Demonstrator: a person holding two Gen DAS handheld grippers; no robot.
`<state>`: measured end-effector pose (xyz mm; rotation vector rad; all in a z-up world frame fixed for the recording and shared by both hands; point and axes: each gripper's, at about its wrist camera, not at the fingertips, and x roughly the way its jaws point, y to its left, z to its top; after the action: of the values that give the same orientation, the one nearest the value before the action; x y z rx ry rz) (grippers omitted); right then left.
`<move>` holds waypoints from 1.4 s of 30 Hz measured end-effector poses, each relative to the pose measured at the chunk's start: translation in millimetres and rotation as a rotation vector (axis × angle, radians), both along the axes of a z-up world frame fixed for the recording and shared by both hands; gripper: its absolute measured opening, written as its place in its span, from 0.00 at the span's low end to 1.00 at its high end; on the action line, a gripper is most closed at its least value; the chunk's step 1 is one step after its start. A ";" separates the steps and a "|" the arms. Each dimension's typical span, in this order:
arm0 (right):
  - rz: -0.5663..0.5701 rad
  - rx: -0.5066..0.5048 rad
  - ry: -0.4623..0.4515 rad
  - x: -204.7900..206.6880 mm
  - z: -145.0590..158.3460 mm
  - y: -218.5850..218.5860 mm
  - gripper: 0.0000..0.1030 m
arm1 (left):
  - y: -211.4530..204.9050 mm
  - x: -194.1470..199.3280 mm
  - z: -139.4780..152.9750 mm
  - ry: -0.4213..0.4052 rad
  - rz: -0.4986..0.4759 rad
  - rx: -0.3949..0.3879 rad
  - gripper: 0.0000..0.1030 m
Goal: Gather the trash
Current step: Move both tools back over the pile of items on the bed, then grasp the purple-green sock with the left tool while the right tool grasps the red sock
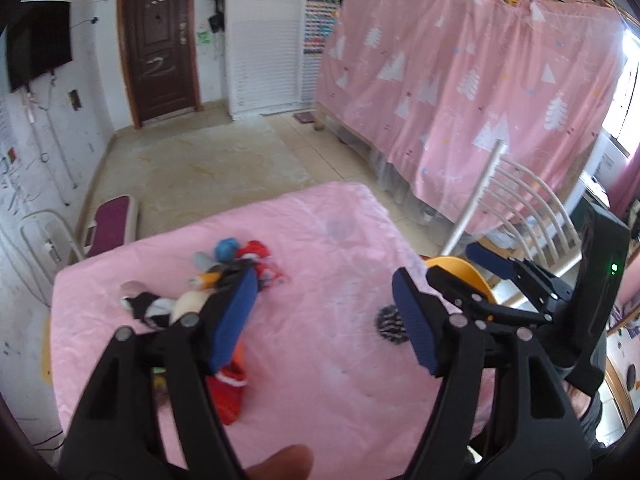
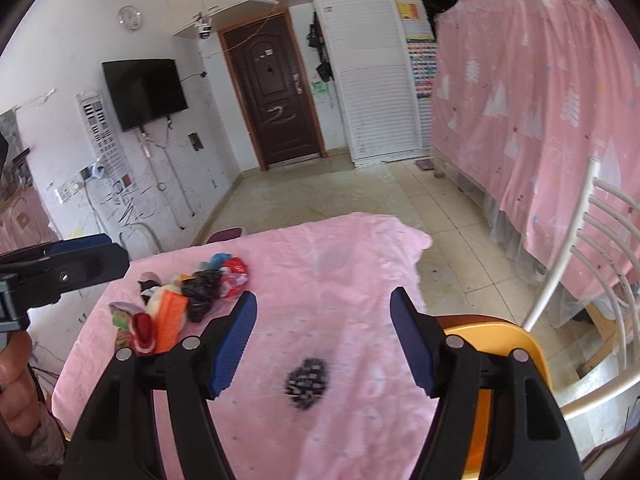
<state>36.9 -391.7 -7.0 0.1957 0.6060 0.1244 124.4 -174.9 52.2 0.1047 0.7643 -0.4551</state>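
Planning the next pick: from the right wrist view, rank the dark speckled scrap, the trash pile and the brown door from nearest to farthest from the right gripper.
1. Dark speckled scrap: on the pink cloth, just beyond the open right gripper.
2. Trash pile: farther, left side of the cloth.
3. Brown door: far wall.

Pink tablecloth (image 2: 320, 280) matt cloth, creased; tongs (image 2: 324, 344) w/ ribbed blue pads.

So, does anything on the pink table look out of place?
Yes. A pile of trash lies scattered at the far left of the pink tablecloth, and a black-and-white speckled scrap lies apart, nearer the orange bin.
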 end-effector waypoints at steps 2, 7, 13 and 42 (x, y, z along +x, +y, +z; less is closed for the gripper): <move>0.036 -0.002 0.002 2.5 0.1 17.1 0.58 | 17.5 0.3 -2.0 -0.029 0.073 0.024 0.71; 0.134 -0.019 0.021 9.6 -5.5 56.1 0.58 | 52.5 6.6 -13.2 -0.008 0.183 0.044 0.71; 0.231 -0.047 0.052 18.7 -14.8 96.6 0.57 | 83.9 13.4 -29.6 0.052 0.273 0.051 0.73; 0.462 -0.161 0.169 34.6 -53.9 208.4 0.32 | 158.9 53.5 -118.6 0.320 0.340 -0.025 0.41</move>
<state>71.5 -183.3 -60.9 -0.0946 0.8192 0.5071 177.9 -16.0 -66.4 -0.1242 1.0676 -0.1574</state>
